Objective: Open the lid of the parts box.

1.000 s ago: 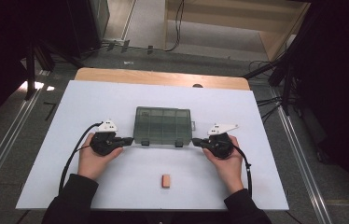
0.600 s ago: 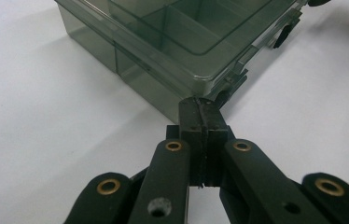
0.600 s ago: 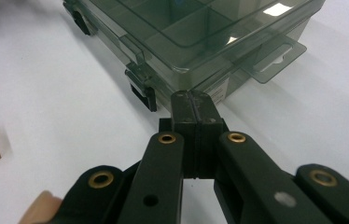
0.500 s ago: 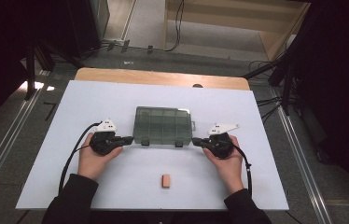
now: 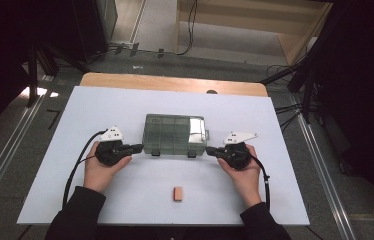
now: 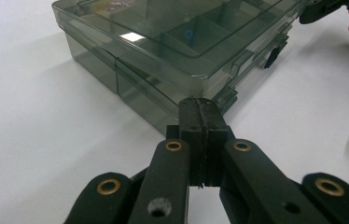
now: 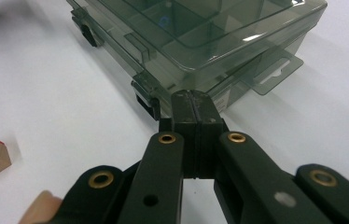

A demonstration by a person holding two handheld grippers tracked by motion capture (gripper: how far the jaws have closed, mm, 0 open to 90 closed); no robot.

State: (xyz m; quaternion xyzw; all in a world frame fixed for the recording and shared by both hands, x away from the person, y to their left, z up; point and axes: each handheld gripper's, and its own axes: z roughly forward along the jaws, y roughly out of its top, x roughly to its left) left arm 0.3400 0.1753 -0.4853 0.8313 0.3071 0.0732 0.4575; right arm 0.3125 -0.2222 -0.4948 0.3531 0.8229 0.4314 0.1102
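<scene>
Resting on the white table (image 5: 100,110), a smoky translucent compartment box (image 5: 175,134) sits near the middle, lid down, its two dark latches facing the person. Dividers show through the lid, and a small blue item (image 6: 189,33) is visible inside one compartment.

Left gripper (image 5: 136,147): held in the person's left hand (image 5: 100,170), lying low over the table and pointing at the box's near left corner. In the left gripper view its jaws are pressed flat together with nothing between them; the tips sit just beside the box's front wall, near the left latch (image 6: 224,95). Whether the tips touch the wall cannot be told.

Right gripper (image 5: 211,150): held in the right hand (image 5: 245,172), mirrored on the other side and pointing at the near right corner. In the right gripper view its jaws are likewise fully closed and empty, tips just beside the right latch (image 7: 145,100). A clear hang tab (image 7: 275,72) sticks out from the box's end on this side.

A small wooden block (image 5: 177,193) with a red face lies on the table nearer the person, between the two forearms and well apart from the box. A cable trails from each gripper back along the wrists.
</scene>
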